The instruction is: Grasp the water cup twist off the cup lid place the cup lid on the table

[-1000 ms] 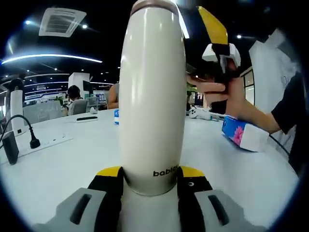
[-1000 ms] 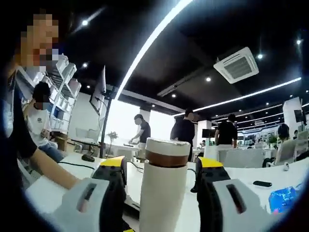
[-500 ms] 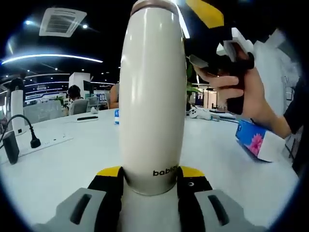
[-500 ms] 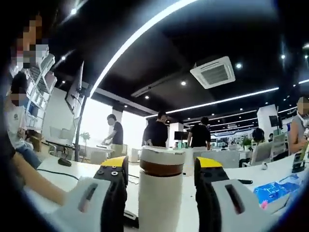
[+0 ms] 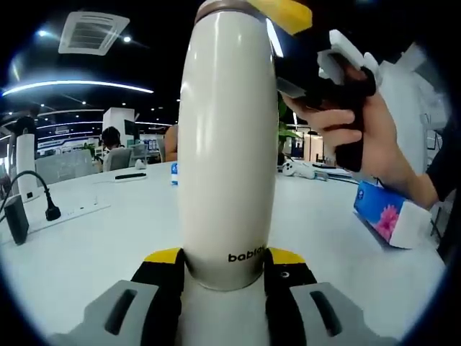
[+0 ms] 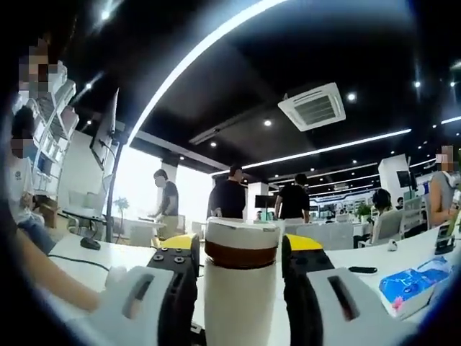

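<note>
While the white bench spreads wide under everything, the cup stands on it upright, its long axis vertical, lid end up. A blue tissue pack lies on the bench off to the right of the cup in the left gripper view, and a black cable with its plug sits by a power strip on the far left. Behind, a seated person and several standing people are well apart from the cup; nothing stands between either tool and the cup.

The left tool grips the cup's base, its yellow-tipped jaws pressed against both sides just below the printed name. The right tool has its jaws set narrow on either side of the brown band under the lid, touching or very nearly so; whether they truly press it I cannot tell. A hand holds that tool beside the cup's top.

Since half a second ago the right tool's yellow tip has come closer over the cup's top in the left gripper view, and its jaws have drawn in nearer the lid; the cup's base has stayed clamped and unmoved
</note>
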The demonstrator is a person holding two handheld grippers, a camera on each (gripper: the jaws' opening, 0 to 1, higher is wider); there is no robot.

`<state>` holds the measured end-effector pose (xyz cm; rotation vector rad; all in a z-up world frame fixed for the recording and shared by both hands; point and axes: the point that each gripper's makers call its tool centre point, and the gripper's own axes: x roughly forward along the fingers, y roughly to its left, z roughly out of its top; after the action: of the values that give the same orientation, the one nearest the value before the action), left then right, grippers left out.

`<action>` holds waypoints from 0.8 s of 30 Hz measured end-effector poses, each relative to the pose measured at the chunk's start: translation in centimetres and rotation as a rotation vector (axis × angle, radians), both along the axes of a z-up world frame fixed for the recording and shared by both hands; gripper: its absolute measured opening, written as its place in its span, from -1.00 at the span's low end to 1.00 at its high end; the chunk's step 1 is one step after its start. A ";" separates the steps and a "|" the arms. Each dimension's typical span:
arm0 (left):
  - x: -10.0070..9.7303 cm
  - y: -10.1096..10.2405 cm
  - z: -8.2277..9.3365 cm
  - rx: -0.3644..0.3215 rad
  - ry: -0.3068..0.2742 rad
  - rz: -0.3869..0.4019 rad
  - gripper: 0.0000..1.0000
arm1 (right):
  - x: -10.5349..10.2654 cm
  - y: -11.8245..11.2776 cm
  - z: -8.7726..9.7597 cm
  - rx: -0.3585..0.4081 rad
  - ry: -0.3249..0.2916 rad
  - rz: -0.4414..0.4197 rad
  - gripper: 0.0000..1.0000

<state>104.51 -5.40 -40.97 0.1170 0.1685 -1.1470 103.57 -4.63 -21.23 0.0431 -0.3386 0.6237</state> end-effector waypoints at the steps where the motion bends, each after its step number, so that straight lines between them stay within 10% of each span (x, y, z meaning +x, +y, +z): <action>1: 0.0 0.0 0.0 0.000 0.000 0.000 -0.09 | 0.0 0.0 0.1 0.000 -0.004 0.003 -0.09; 24: 0.0 0.0 0.0 0.001 0.000 0.001 -0.09 | 0.0 -0.1 -0.1 0.022 -0.027 0.151 -0.13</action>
<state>104.49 -5.39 -40.97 0.1180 0.1687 -1.1462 103.54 -4.74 -21.29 0.0822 -0.3707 0.7704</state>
